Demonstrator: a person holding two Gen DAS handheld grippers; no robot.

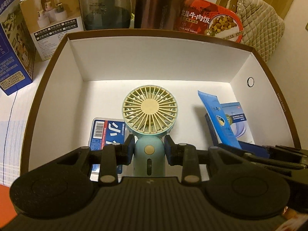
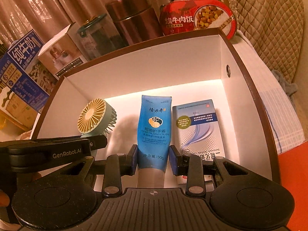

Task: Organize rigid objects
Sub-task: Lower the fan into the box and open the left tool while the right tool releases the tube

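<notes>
A brown-rimmed white box [image 1: 63,61] lies open below both grippers. My left gripper [image 1: 148,152] is shut on the handle of a small teal fan with a cream grille [image 1: 150,113], held inside the box. My right gripper [image 2: 153,161] is shut on a blue hand cream tube [image 2: 154,129], also inside the box [image 2: 248,80]. The fan [image 2: 94,119] and the left gripper's arm show in the right wrist view. A blue-and-white carton [image 2: 198,130] lies on the box floor at the right. A blue flat case [image 1: 107,132] lies on the floor at the left.
Behind the box stand a blue milk carton [image 1: 11,44], a humidifier box [image 1: 52,21], a glass jar [image 1: 107,5], a brown metal canister [image 1: 159,7], a red beef-rice bowl [image 1: 213,19] and a quilted bag [image 1: 259,23]. An orange surface [image 2: 294,177] lies at the right.
</notes>
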